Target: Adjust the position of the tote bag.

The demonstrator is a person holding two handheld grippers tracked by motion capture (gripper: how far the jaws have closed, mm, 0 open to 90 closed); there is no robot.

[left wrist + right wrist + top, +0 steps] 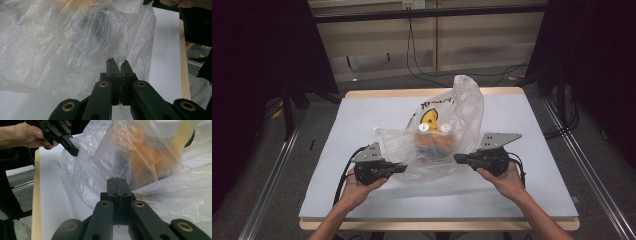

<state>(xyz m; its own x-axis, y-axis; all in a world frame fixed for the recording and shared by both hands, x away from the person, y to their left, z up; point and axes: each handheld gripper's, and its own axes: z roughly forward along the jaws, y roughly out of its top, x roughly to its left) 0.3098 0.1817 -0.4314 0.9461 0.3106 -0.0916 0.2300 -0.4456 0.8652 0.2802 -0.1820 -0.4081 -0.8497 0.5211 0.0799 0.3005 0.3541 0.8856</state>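
While the bag is gripped at both sides: the scene is set out below.

Step in hand: a clear plastic bag [439, 145] is being held at its two near flanks, one claw to each side; this is judged to be the handling of the bag's mouth or edges, with the contents already inside.

Bag's place: it is lying around the middle of the counter [362, 115], its upper part standing up toward the far edge and its lower film spread flat toward the near edge.

Contents: something orange [150, 157] with dark parts is seen through the film; two white round caps [423, 128] are made out above it. What it is cannot be told.

Left claw [119, 65]: it is clenched, and a fold of the bag's film is pinched between its tips at the bag's left flank.

Right claw [119, 181]: its jaws are pressed fully together at the bag's right flank; film lies right at the tips, but whether any is caught between them cannot be told.

Next move, as judged: the two sides are to be drawn evenly, so that the thin film is neither torn nor slipped from the pinch and the load is not tipped out.

Risk, as judged: the film is slick and thin, so an uneven pull may be lost.
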